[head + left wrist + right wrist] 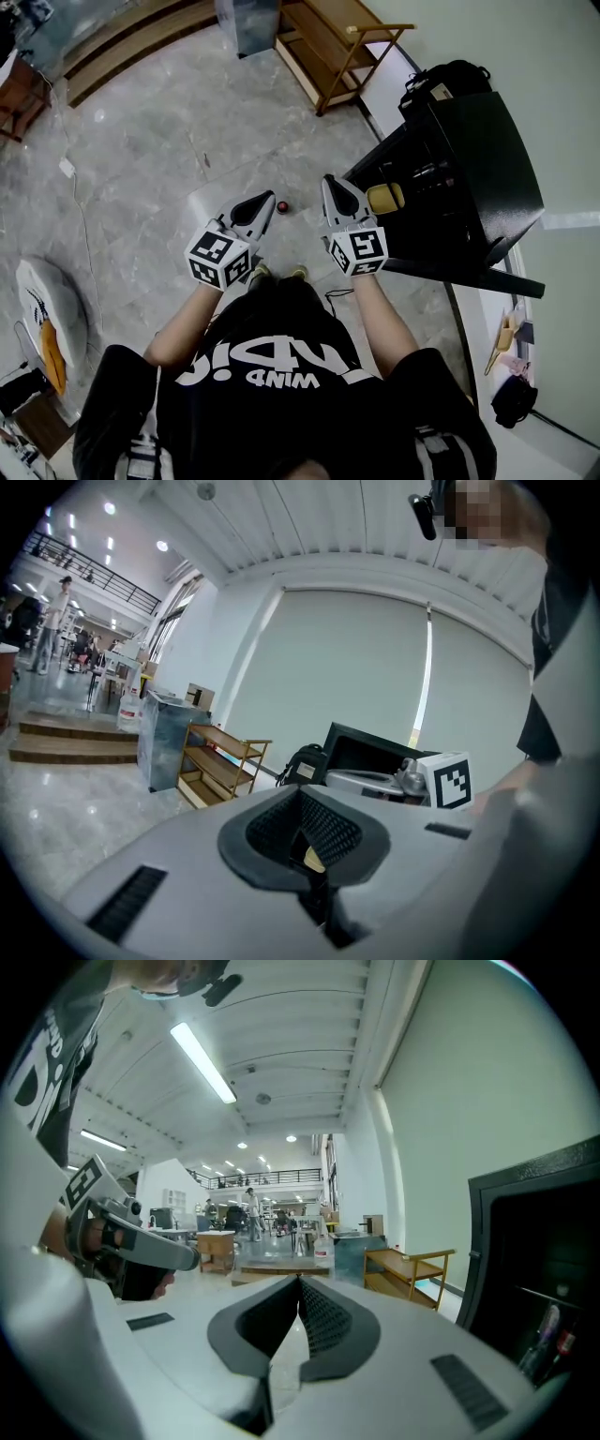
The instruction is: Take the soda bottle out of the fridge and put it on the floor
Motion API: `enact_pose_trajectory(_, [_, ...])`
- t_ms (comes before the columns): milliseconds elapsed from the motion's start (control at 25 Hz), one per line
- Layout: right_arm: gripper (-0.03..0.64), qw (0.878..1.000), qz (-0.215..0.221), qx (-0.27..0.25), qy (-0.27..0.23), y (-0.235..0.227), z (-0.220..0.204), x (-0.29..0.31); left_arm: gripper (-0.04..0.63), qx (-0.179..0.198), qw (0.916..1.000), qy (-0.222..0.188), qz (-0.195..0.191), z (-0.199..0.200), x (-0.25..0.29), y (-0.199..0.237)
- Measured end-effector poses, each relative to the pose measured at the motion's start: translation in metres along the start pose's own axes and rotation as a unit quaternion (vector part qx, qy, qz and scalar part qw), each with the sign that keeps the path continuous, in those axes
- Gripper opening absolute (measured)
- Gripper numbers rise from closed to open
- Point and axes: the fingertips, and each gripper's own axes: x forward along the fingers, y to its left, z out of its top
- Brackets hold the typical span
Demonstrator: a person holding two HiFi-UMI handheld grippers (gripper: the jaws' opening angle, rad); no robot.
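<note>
One soda bottle [282, 205], barely discernible from above

Head view steeply down; both gripper views level, fridge [469, 159] in common

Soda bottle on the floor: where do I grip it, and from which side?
The soda bottle stands upright on the floor, only its top showing in the head view. Likely best to take the body just below the top, jaws level, coming from the person's side, since the open fridge stands to its right.
</note>
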Motion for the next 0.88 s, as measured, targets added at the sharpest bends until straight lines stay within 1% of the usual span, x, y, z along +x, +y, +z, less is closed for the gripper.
enact_pose_trajectory(120, [0.023,1.0,0.009,0.0,0.006,-0.003,0.004,-0.007,0.006,0.015,0.9998,-0.007,0.007,0.008,-0.002,-0.005])
enact_pose_trajectory(280, [0.022,1.0,0.009,0.0,-0.001,-0.01,0.016,-0.019,0.006,0.026,0.9994,-0.009,0.021,0.014,-0.004,-0.001])
enact_pose_trajectory(440, [0.023,1.0,0.01,0.023,-0.006,-0.016,0.024,-0.043,0.006,0.035,0.9988,-0.007,0.032,0.015,-0.009,0.002])
enact_pose_trajectory(600, [0.023,0.998,-0.004,0.056,-0.007,-0.024,0.027,-0.065,0.006,0.033,0.9979,-0.019,0.053,0.018,-0.017,0.008])
enact_pose_trajectory(760, [0.023,0.998,-0.022,0.065,0.004,-0.026,0.022,-0.083,0.006,0.034,0.9969,-0.022,0.068,0.013,-0.024,0.01])
enact_pose_trajectory(880, [0.023,0.997,-0.036,0.068,0.003,-0.027,0.022,-0.089,0.006,0.044,0.996,-0.029,0.073,0.016,-0.028,0.009])
